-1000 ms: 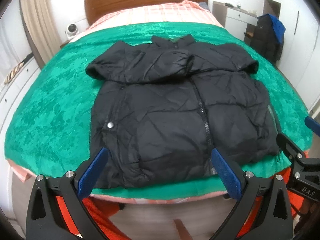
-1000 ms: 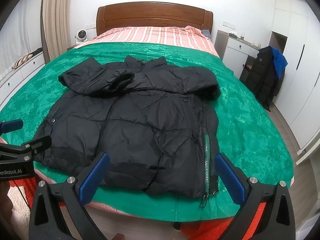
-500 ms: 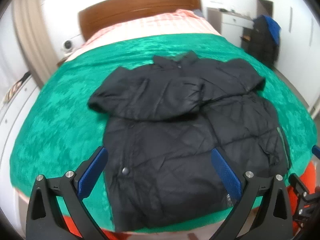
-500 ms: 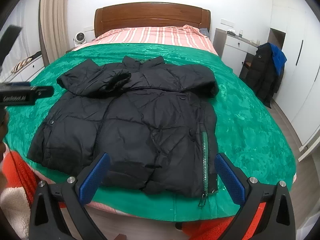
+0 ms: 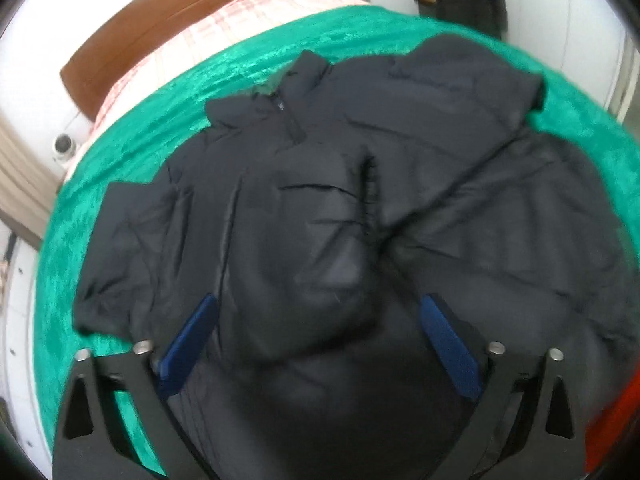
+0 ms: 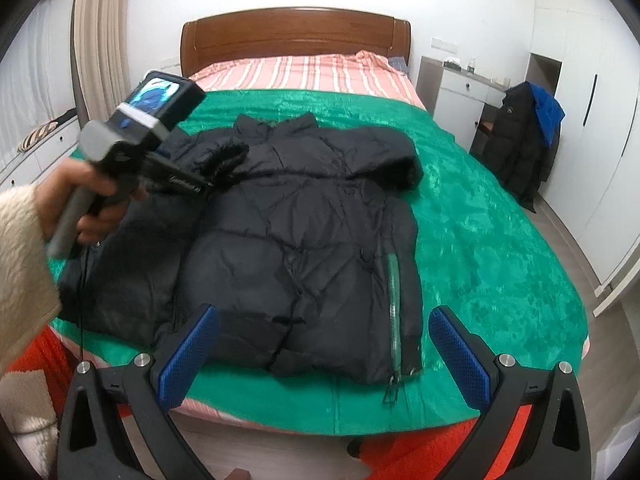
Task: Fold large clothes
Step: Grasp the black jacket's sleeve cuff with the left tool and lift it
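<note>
From the left wrist view, the left claw (image 5: pixel 316 320) hangs low over the black puffer jacket (image 5: pixel 360 216), pointing steeply down. Its jaws have just been closing but are still spread apart, the blue pads (image 5: pixel 188 344) pressing on nothing; a folded-in sleeve of the jacket bulges between them. The picture is blurred. Beyond the claw the jacket's collar points away, and the green bedspread (image 5: pixel 132 148) shows around it to the left and far side. Farther off lie a pink striped sheet (image 5: pixel 224 24) and a brown wooden headboard (image 5: pixel 160 12).

From the right wrist view, the right claw (image 6: pixel 320 354) is released, jaws wide, empty, hovering off the near edge of the bed. The jacket lies flat on the green bedspread just ahead of it, a side zipper (image 6: pixel 394 292) nearest the right pad. Ahead and to the left, a hand (image 6: pixel 80 204) in a cream fleece sleeve (image 6: pixel 20 272) holds the left claw's handle above the jacket's left sleeve. Far ahead stand the headboard and white wall; to the right, a white dresser (image 6: pixel 460 96), a dark coat with a blue hood (image 6: pixel 524 140), and white wardrobe doors (image 6: pixel 600 120). A curtain (image 6: pixel 100 32) hangs at left.
</note>
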{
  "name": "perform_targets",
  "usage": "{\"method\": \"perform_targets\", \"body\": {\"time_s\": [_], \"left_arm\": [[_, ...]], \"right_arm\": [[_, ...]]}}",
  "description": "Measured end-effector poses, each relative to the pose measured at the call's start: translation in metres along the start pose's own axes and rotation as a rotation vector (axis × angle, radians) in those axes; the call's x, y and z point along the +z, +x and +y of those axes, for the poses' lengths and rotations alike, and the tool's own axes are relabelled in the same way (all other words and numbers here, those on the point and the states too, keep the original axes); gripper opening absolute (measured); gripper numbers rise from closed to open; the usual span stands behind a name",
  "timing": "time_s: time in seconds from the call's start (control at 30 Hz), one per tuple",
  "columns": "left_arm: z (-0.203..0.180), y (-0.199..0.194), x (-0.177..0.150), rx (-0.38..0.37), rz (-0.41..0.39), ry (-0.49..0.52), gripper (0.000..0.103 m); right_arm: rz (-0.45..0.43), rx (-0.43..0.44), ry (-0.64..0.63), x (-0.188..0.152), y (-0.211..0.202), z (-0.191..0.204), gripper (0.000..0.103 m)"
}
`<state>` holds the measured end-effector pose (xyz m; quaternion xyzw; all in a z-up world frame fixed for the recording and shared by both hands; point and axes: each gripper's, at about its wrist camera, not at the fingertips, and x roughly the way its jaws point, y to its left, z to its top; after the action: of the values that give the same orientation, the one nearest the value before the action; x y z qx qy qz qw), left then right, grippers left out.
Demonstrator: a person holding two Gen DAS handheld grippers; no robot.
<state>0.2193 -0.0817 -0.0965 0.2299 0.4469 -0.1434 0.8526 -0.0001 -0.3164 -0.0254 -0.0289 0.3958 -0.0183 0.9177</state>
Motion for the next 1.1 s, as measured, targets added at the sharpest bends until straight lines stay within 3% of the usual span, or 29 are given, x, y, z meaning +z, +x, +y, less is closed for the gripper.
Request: {"method": "perform_targets", "body": {"time_s": [0.03,0.07,0.13,0.3,0.47,0.6,0.77,0.93,1.0,1.1], "left_arm": [[0.000,0.005,0.000,0.006,0.008,0.014,0.050],[0.001,0.008,0.000,0.025,0.019,0.021,0.035],[0.011,-0.001,-0.001,0.052,-0.024,-0.006,0.028],[0.082,-0.065,-0.012,0.055,-0.143,-0.211,0.027],[0.190,-0.115,-0.042,0.155,-0.203,-0.454,0.027],[0.279,-0.119,-0.095,0.284,-0.155,-0.675,0.027],[0.366,-0.095,-0.179,0.532,-0.008,-0.951,0.026],[0.394,-0.056,-0.229,0.589,0.123,-1.046,0.026],[0.396,-0.043,-0.235,0.586,0.146,-1.061,0.028],[0.385,-0.033,-0.248,0.592,0.202,-1.083,0.050]], "right_arm": [[0.010,0.006,0.000,-0.004,0.002,0.000,0.103],[0.016,0.008,-0.002,-0.007,0.003,0.000,0.103],[0.022,0.009,-0.006,-0.013,0.003,0.001,0.103],[0.053,0.050,-0.003,-0.025,0.009,0.002,0.103],[0.036,0.062,-0.012,-0.023,0.008,0.006,0.103],[0.038,0.070,-0.026,-0.024,0.010,0.013,0.103],[0.053,0.067,-0.055,-0.026,0.012,0.022,0.103],[0.056,0.064,-0.087,-0.027,0.010,0.030,0.103],[0.058,0.064,-0.097,-0.028,0.010,0.032,0.103],[0.043,0.089,-0.092,-0.026,0.009,0.028,0.103]]}}
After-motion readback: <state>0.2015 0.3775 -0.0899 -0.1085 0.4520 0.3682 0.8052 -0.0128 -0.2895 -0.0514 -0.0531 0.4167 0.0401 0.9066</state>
